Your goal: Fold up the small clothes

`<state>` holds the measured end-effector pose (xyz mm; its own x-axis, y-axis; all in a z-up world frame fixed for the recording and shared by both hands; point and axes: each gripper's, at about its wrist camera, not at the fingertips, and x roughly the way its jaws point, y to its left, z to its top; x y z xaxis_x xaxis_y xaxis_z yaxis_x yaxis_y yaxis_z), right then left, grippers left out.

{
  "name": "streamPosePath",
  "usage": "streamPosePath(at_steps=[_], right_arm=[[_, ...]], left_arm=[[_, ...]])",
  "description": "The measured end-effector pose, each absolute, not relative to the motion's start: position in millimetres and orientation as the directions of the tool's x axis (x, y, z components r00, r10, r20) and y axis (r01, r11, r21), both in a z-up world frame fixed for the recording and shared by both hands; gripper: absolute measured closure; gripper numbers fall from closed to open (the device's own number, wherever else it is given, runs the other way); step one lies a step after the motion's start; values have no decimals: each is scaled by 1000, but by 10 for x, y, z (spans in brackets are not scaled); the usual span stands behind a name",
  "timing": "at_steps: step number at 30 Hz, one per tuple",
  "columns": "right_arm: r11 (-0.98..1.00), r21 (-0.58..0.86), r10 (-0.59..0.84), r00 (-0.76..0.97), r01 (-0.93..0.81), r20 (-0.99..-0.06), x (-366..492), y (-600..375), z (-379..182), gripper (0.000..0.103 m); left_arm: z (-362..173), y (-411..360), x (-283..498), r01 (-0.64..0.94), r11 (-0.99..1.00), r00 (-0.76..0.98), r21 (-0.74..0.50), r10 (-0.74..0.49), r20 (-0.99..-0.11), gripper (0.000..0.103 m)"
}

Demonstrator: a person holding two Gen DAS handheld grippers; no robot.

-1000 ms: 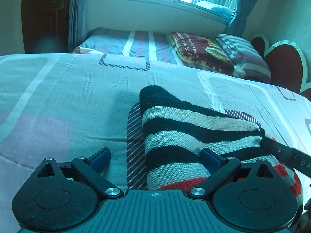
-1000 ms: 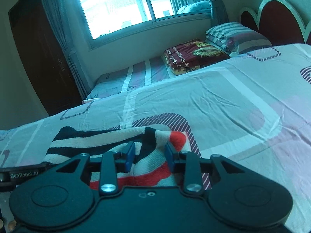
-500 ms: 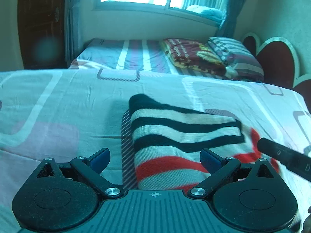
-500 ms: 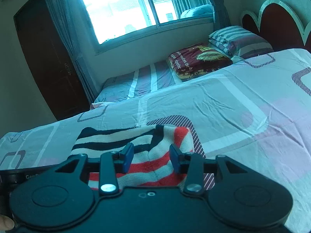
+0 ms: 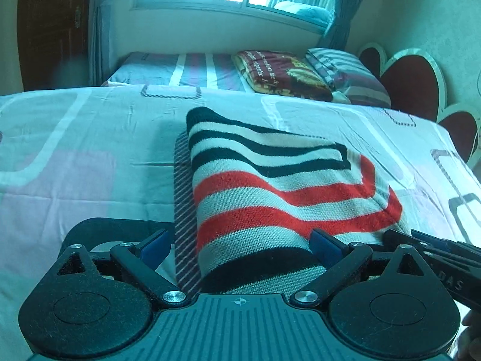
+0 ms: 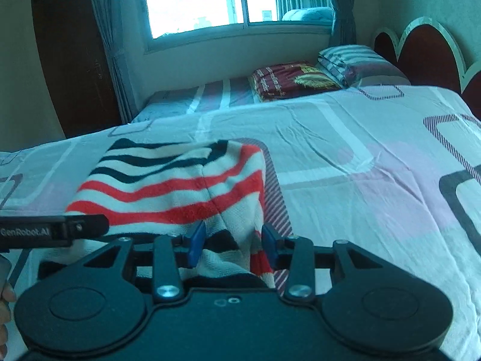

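Folded striped sweater (image 5: 270, 186) at centre frame in the left view, flat on the patterned bedsheet (image 5: 75, 150), black, white and red bands across it. Left gripper (image 5: 240, 248) spread wide, blue pads either side of the near edge of the knit, not pinching it. Right gripper (image 6: 233, 240) at lower centre of its own view, parted moderately, cloth lying between the pads without being clamped. Pillows (image 6: 324, 75) at upper right, window (image 6: 210, 0) at top.
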<state>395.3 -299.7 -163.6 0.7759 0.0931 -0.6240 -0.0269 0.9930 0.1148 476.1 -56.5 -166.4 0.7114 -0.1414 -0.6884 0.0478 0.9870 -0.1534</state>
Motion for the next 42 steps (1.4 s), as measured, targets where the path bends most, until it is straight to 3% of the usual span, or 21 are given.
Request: streamPosePath(at_steps=[2, 5, 8, 13, 19, 25, 30, 32, 36, 38, 40, 42], right_arm=[[988, 154, 96, 775, 2, -625, 3979, -3053, -1716, 61], [945, 318, 152, 758, 76, -635, 4024, -3286, -1820, 50], [964, 261, 134, 764, 46, -631, 3950, -3215, -1701, 50], [973, 232, 140, 790, 3, -597, 3684, -3144, -1462, 61], [986, 160, 131, 817, -49, -562, 3245, -3078, -1303, 75], [990, 105, 137, 788, -92, -600, 3020, -2936, -1452, 82], [996, 74, 87, 758, -50, -646, 3084, -3022, -1688, 102], [994, 98, 97, 755, -44, -649, 3098, -3035, -1715, 103], [993, 110, 102, 738, -38, -667, 3098, -3032, -1669, 102], [992, 115, 119, 723, -56, -681, 3095, -3022, -1615, 97], [988, 130, 153, 708, -86, -690, 3103, -3005, -1524, 78], [986, 122, 166, 705, -112, -690, 3100, -2953, -1416, 66]], left_arm=[[-1709, -613, 4759, 65, 990, 721, -128, -135, -679, 5], [-1734, -547, 4791, 48, 983, 702, -176, -159, -694, 4], [-1622, -533, 4705, 47, 984, 718, -171, -152, -679, 4], [-1503, -432, 4392, 46, 977, 743, -208, -173, -646, 4], [-1572, -372, 4030, 88, 982, 725, -169, -180, -665, 4], [-1772, -405, 3879, 87, 980, 683, -179, -189, -706, 4], [-1896, -423, 3905, 80, 980, 665, -184, -190, -722, 4], [-1899, -447, 3909, 82, 982, 667, -172, -183, -722, 3], [-1865, -455, 3927, 77, 982, 652, -173, -181, -736, 3], [-1820, -450, 3930, 76, 982, 644, -173, -181, -743, 3], [-1774, -458, 3914, 81, 983, 641, -164, -178, -747, 3], [-1718, -461, 3905, 83, 984, 641, -160, -175, -747, 3]])
